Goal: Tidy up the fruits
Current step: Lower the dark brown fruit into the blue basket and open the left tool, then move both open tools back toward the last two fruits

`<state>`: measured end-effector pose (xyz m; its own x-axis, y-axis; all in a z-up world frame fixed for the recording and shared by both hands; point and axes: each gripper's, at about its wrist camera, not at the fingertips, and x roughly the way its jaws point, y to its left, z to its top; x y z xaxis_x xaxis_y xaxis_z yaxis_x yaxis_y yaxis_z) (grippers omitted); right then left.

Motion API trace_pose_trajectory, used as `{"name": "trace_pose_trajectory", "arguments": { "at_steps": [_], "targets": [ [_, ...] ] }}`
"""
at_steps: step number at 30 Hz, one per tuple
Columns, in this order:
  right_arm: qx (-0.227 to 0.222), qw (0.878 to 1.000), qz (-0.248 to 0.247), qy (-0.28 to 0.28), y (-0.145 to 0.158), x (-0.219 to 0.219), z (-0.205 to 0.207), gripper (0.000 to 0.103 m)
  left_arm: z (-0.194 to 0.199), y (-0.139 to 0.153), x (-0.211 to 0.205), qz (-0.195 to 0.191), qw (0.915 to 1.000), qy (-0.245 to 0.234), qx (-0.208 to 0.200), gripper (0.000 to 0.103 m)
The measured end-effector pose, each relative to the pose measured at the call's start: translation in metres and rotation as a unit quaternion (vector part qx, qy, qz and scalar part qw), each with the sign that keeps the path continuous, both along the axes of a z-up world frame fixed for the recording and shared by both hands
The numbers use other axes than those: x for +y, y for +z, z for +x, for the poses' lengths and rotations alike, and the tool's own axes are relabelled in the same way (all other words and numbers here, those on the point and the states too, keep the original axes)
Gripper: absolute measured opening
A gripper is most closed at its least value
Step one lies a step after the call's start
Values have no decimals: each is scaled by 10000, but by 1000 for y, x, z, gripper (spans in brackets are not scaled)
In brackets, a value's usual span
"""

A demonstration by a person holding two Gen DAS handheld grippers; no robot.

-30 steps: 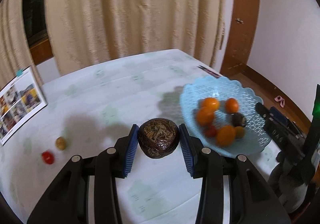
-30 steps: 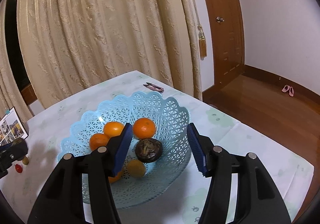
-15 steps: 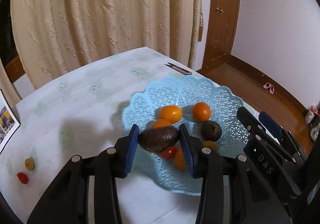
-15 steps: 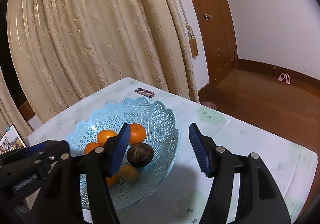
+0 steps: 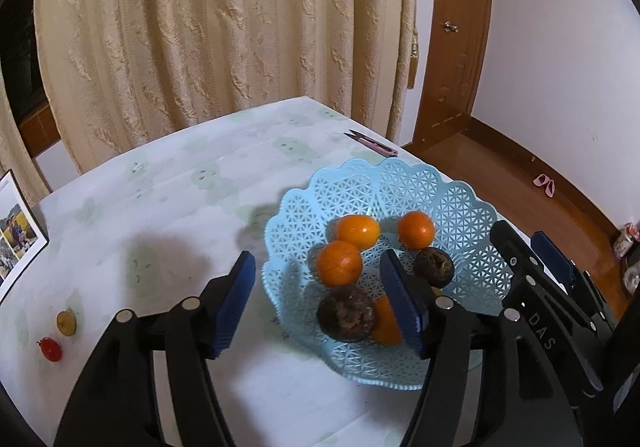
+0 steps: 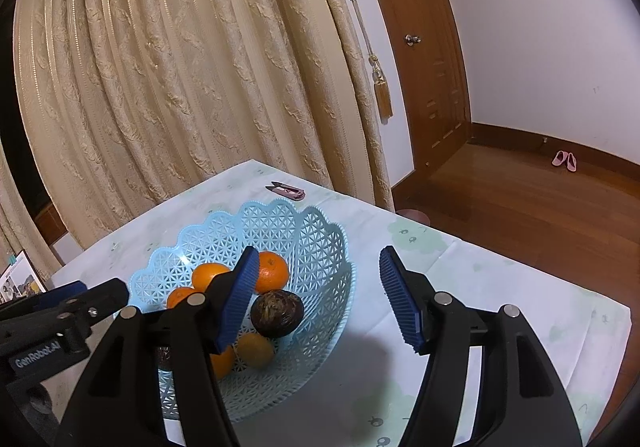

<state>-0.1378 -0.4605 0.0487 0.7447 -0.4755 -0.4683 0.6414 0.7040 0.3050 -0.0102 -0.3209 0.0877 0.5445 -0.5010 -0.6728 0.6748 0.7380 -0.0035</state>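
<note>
My left gripper (image 5: 317, 273) hangs over the near side of the light blue lattice basket (image 5: 384, 177), its jaws opening. A dark wrinkled fruit (image 5: 346, 313) lies in the basket below them, touched by neither pad. Three oranges (image 5: 357, 231) and a second dark fruit (image 5: 434, 267) also lie there. My right gripper (image 6: 318, 271) stands open and empty over the basket's (image 6: 280, 209) right rim, with the second dark fruit (image 6: 277, 313), oranges (image 6: 272, 272) and a yellow fruit (image 6: 255, 350) below. A small red fruit (image 5: 50, 348) and a yellowish one (image 5: 66, 323) sit on the cloth far left.
Pink thread snips (image 5: 374, 143) lie behind the basket near the table's far edge. A photo stand (image 5: 16, 231) is at the left edge. Curtains hang behind the table; the wooden floor drops off to the right. My right gripper (image 5: 534, 251) shows beside the basket.
My left gripper carried the dark fruit rightward over the basket, then opened; the fruit now lies in the basket. The right gripper stayed by the basket, its jaws slightly wider.
</note>
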Motion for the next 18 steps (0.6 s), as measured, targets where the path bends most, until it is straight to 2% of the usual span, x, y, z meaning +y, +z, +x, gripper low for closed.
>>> {"name": "trace_pose_trajectory", "arguments": {
  "at_steps": [2,4,5,18],
  "targets": [
    [-5,10000,-3,2,0,0,0,65,2,1,5,-35,10000,82,42,81],
    [-11,10000,-18,-15,1,0,0,73,2,2,11,-59,9999,144,52,82],
    [-21,10000,-36,-23,1,1,0,74,3,3,13,-55,9998,170,49,82],
    [89,9993,-369,-22,6,13,0,75,7,8,52,1,9983,542,-223,85]
  ]
}}
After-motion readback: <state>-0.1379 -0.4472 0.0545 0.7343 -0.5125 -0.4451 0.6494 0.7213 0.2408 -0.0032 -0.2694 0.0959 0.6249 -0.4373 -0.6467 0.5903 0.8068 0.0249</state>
